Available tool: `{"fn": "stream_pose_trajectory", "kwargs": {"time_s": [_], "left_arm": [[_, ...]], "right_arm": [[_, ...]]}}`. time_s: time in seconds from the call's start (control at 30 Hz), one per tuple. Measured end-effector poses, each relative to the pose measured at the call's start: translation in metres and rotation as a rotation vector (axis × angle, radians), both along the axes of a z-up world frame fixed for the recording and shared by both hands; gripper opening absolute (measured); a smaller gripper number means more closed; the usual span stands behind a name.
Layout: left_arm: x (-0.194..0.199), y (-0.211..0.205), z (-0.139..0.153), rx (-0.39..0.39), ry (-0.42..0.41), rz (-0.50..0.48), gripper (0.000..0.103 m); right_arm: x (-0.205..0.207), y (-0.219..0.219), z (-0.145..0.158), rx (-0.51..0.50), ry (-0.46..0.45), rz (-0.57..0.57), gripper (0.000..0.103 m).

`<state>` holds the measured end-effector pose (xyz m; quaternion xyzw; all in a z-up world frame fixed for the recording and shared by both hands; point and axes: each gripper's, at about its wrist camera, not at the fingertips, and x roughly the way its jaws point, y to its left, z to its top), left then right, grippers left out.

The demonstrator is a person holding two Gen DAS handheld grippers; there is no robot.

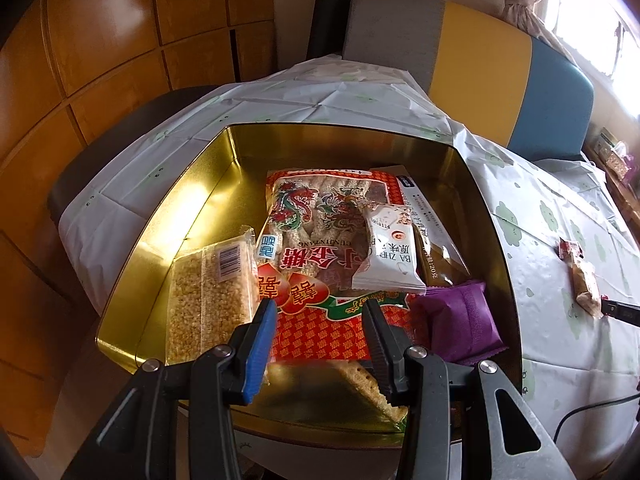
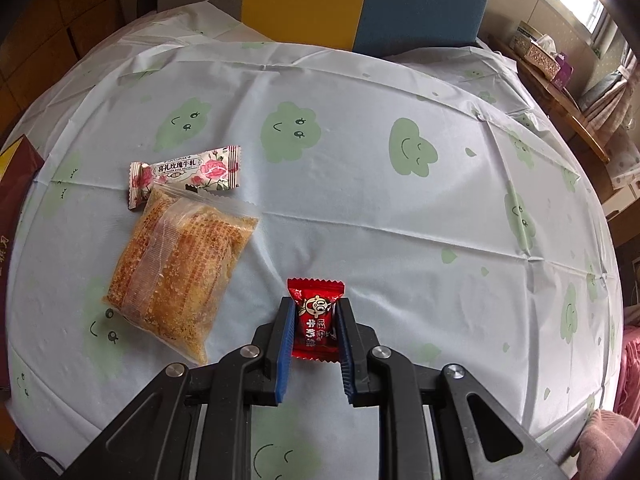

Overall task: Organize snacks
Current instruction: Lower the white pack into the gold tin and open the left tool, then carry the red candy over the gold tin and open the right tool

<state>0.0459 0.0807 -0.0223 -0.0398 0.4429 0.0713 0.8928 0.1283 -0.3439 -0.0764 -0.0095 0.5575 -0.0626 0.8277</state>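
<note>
Centre of the left wrist view, gold tin (image 1: 168, 216) already holds about six packets under the wide-open, empty left gripper (image 1: 320, 312) — right gripper (image 2: 314, 320) pinches red candy (image 2: 315, 316) low-centre, rose nougat (image 2: 184, 172) and crumb cake (image 2: 180, 268) still on tablecloth (image 2: 360, 208).

Wood-panelled wall (image 1: 100, 40), tricolour chair (image 1: 480, 60), bright curtained window (image 1: 592, 12).

Daylight from window (image 1: 592, 20) right of the tongs, glare on gold tin (image 1: 188, 208) ahead-left, sharp focus, fisheye-bent dark edges.
</note>
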Motion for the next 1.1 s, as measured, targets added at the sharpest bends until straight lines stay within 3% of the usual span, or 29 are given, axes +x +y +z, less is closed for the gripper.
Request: {"fn": "stream_pose_trajectory", "kwargs": {"time_s": [0.2, 0.3, 0.5, 0.9, 1.0, 1.1], "left_arm": [[-0.003, 0.006, -0.001, -0.001, -0.012, 0.012, 0.045], [-0.003, 0.011, 0.000, 0.002, -0.018, 0.021, 0.045], [0.000, 0.026, 0.000, -0.007, -0.014, 0.062, 0.045], [-0.003, 0.051, 0.007, 0.002, -0.039, 0.121, 0.045], [-0.003, 0.054, 0.005, -0.002, -0.033, 0.128, 0.045], [-0.004, 0.057, 0.003, -0.003, -0.029, 0.129, 0.045]], "right_arm": [[-0.005, 0.007, 0.001, -0.022, 0.045, 0.040, 0.020], [-0.011, 0.007, 0.005, 0.017, 0.051, 0.024, 0.019], [-0.036, 0.037, 0.036, 0.117, -0.050, 0.095, 0.019], [-0.058, 0.205, 0.091, 0.381, -0.191, 0.534, 0.019], [-0.068, 0.251, 0.096, 0.420, -0.201, 0.639, 0.020], [-0.071, 0.285, 0.086, 0.396, -0.171, 0.723, 0.024]]}}
